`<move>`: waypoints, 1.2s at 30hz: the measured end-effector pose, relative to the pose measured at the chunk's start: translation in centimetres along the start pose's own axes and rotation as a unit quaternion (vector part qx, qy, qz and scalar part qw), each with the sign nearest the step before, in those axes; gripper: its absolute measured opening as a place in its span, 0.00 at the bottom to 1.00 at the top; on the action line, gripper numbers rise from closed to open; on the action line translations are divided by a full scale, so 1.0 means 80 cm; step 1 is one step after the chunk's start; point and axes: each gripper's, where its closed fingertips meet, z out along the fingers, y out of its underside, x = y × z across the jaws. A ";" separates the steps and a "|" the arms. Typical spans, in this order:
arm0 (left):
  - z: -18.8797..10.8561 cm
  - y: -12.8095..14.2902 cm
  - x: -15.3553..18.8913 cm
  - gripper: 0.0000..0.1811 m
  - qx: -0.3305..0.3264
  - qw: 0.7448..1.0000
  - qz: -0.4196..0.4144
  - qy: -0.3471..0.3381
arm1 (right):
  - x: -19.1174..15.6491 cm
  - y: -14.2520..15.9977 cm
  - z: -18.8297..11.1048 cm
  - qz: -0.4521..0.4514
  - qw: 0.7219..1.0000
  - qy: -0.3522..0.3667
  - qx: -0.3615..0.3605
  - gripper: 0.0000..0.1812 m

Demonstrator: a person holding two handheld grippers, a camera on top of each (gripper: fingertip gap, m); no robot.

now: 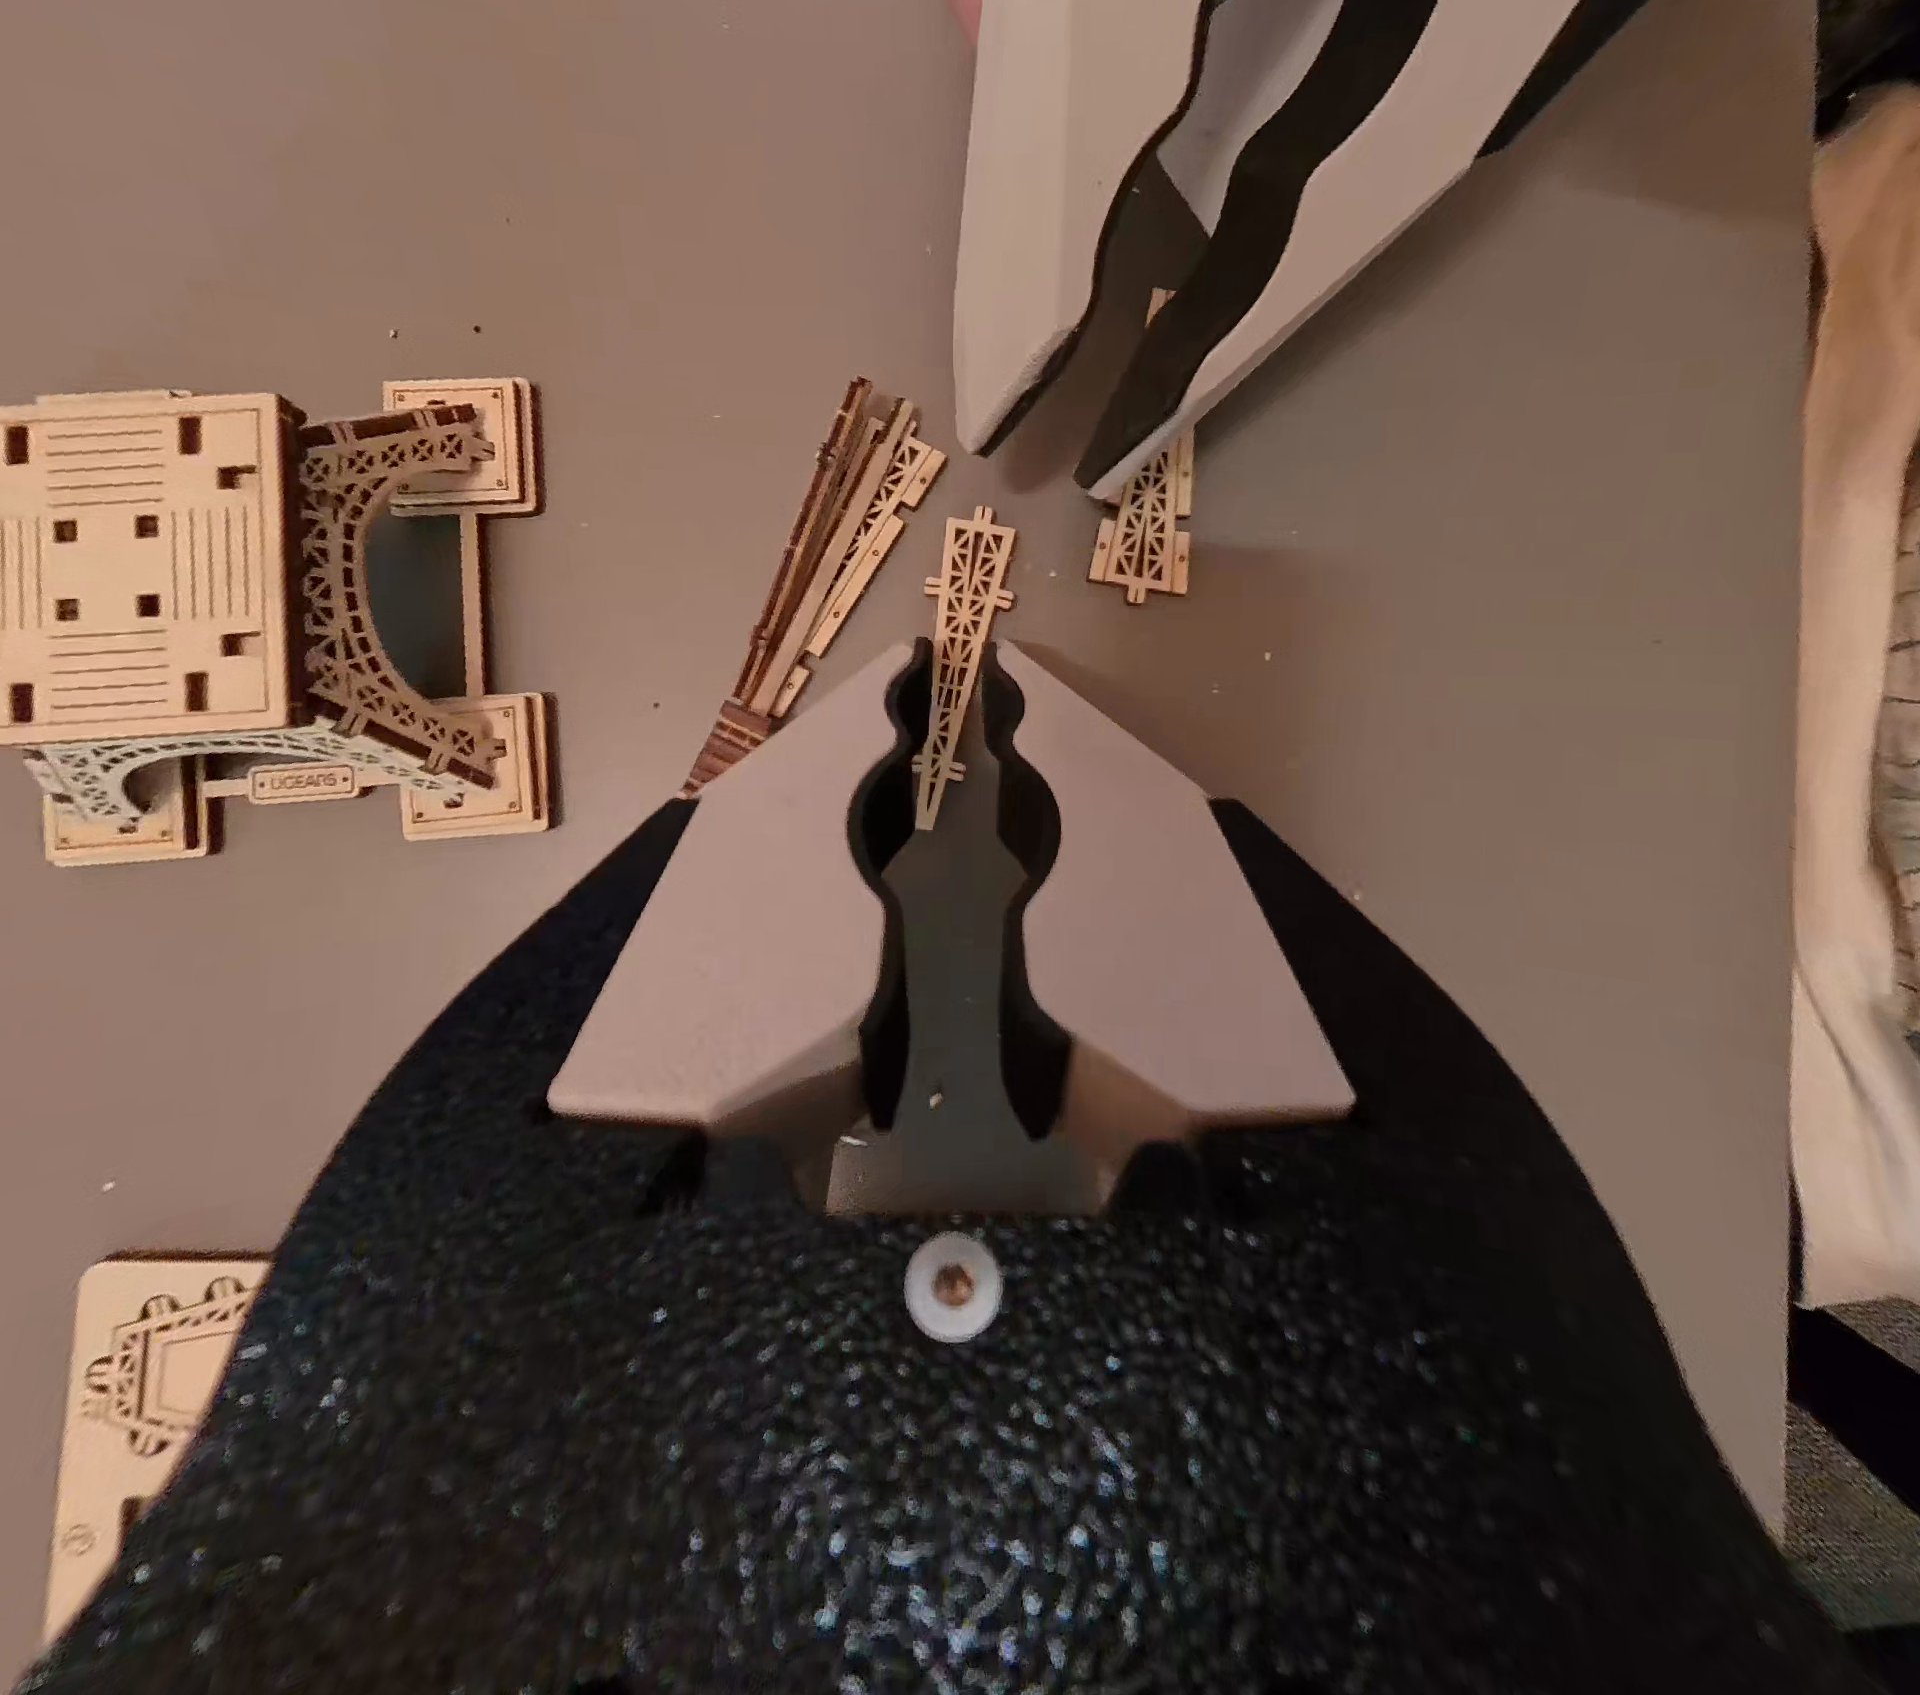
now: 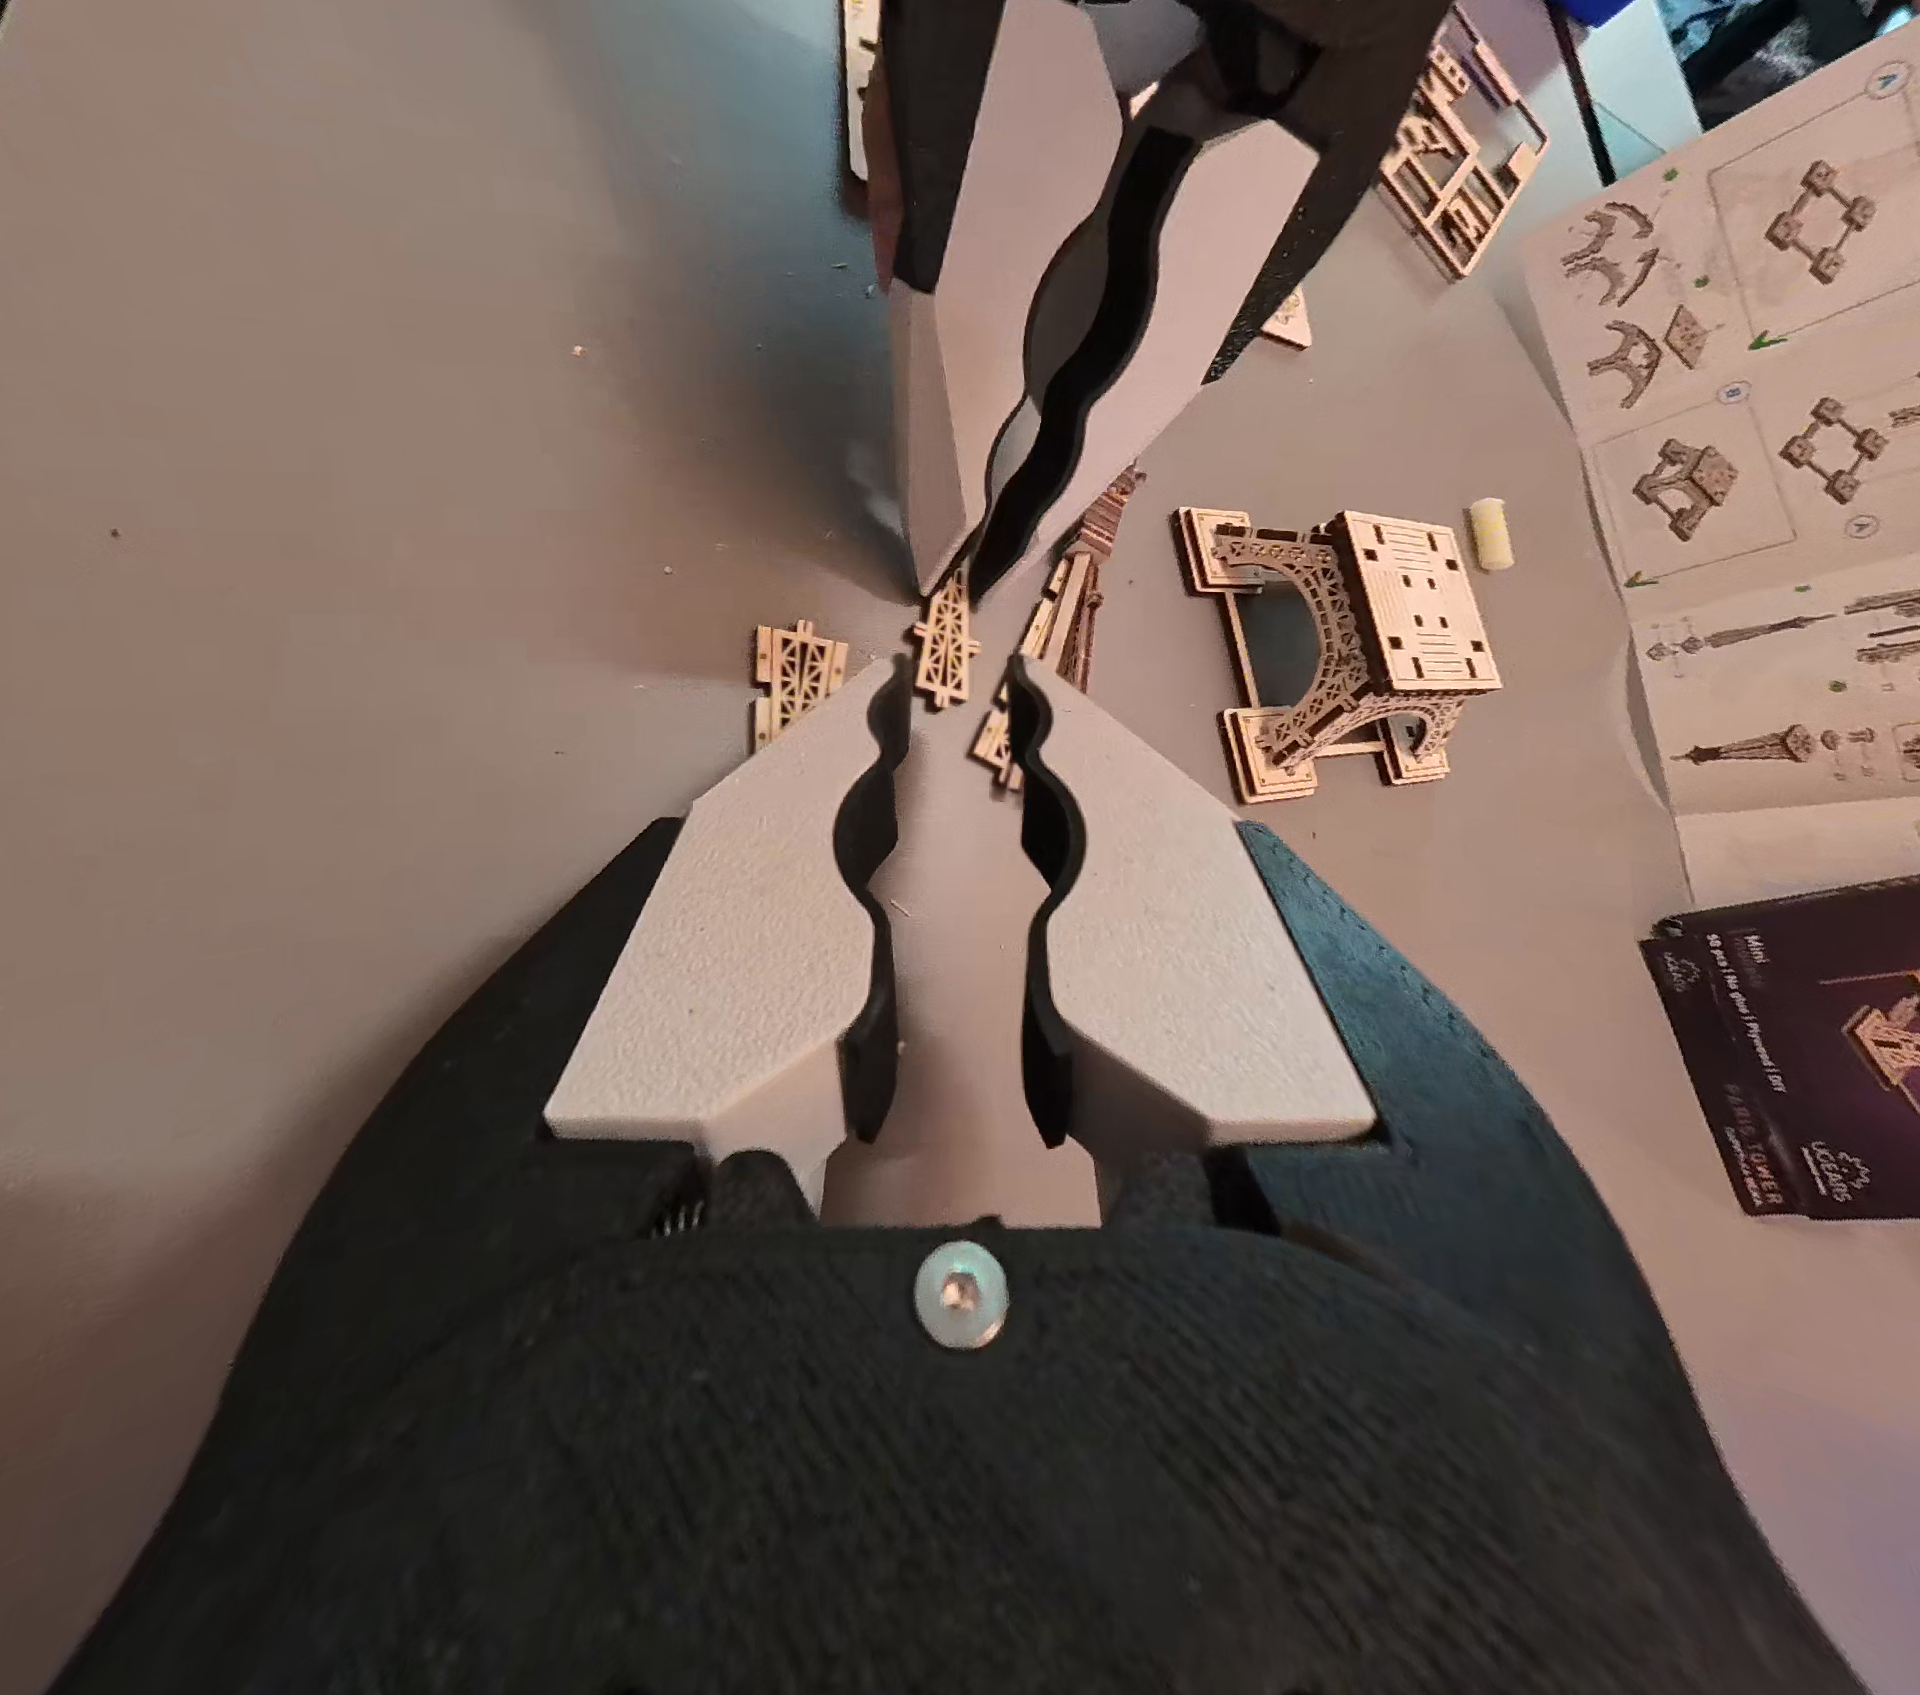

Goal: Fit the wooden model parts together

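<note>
- Left wrist view: the left tool [image 1: 954,658] pinches a slim lattice strip [image 1: 961,658] at its tips, the strip jutting forward over the grey bench [image 1: 520,87].
- The right tool [image 1: 1023,466] enters from above with its tips narrowly parted, just beyond the strip's free end; a second lattice piece [image 1: 1143,533] lies on the bench partly under one of its fingers.
- A bundle of lattice strips [image 1: 842,544] lies just left of both tools; the arched tower base [image 1: 249,606], bearing a small engraved maker's plate, stands well apart at left.
- The bench edge runs down the right side, near the tools — bare surface lies at upper left.
- Right wrist view: the right tool [image 2: 956,669] stands narrowly open, holding nothing; the strip [image 2: 945,643] held by the left tool [image 2: 951,580] hangs just ahead of its tips.
- The tower base [image 2: 1361,637] sits at right, beside a printed instruction sheet [image 2: 1766,398] and a dark lettered box [image 2: 1808,1053]; a cut-out parts sheet [image 2: 1455,170] lies beyond.
</note>
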 end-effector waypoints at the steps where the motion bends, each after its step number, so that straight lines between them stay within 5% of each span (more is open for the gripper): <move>1: -0.001 0.000 0.002 0.04 0.004 1.000 -0.003 0.006 | 0.001 0.000 0.000 -0.004 1.000 0.001 0.002 0.09; 16: -0.024 -0.022 0.005 0.04 0.085 0.991 -0.060 0.083 | -0.006 -0.008 0.003 -0.125 0.992 0.030 0.009 0.12; 23: -0.025 -0.025 0.007 0.04 0.089 0.993 -0.043 0.069 | 0.002 -0.006 0.009 -0.119 0.992 0.047 0.001 0.02; 31: -0.034 -0.034 -0.003 0.08 0.069 0.970 0.180 -0.146 | 0.005 0.003 0.002 0.029 0.999 0.002 -0.013 0.00; 36: -0.023 -0.026 -0.002 0.03 0.004 0.955 0.233 -0.182 | 0.006 0.003 0.003 0.070 0.997 -0.002 -0.020 0.00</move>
